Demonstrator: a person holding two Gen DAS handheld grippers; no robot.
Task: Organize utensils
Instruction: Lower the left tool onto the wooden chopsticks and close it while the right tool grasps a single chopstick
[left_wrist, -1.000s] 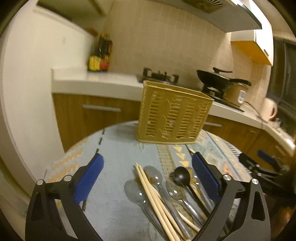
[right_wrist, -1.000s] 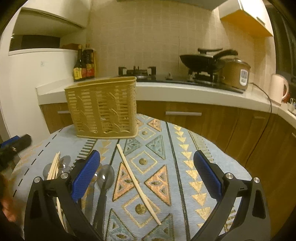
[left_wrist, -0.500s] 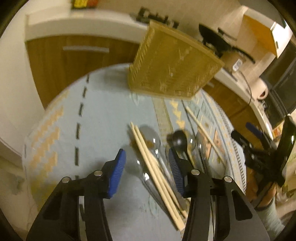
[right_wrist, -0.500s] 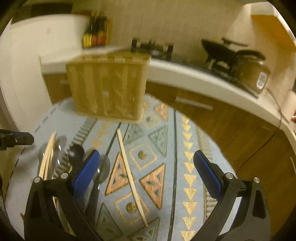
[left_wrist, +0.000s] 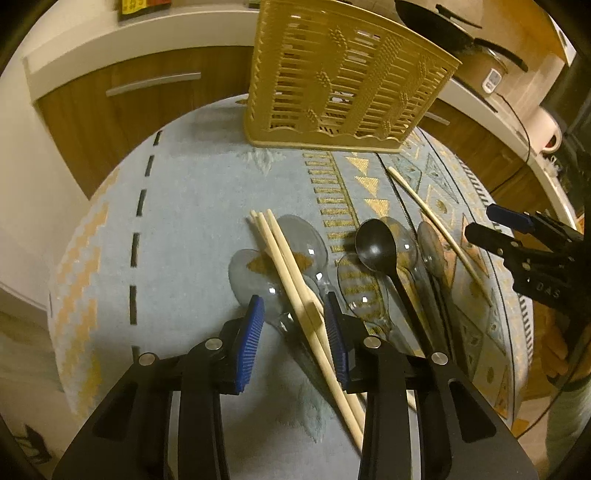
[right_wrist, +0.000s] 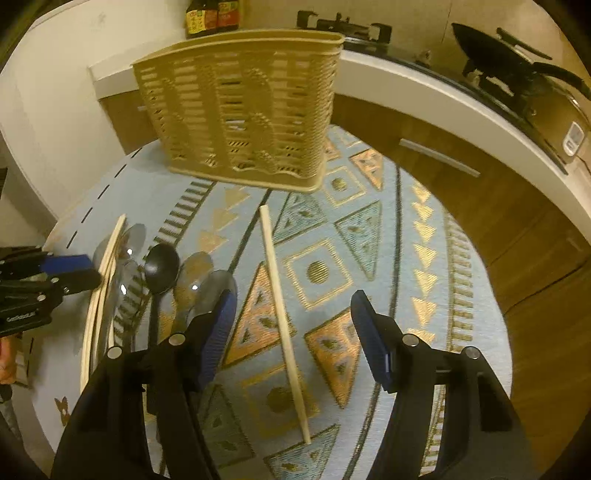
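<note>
Covering the round table (right_wrist: 424, 229): patterned blue cloth (left_wrist: 192, 221).

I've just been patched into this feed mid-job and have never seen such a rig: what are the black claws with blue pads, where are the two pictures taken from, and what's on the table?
There is no robot here. A person holds a two-finger gripper in each hand, and a fisheye camera on each one looks forward along its fingers.

In the left wrist view the left gripper is closing around a bundle of chopsticks that lies over clear plastic spoons. The pads do not look clamped yet.

In the right wrist view the right gripper is closing over a single chopstick, well clear of its pads.

Everything lies on a round table with a patterned cloth. A black spoon rests among the clear ones, and a tan slotted utensil basket stands at the far side. Nothing is held yet.
</note>
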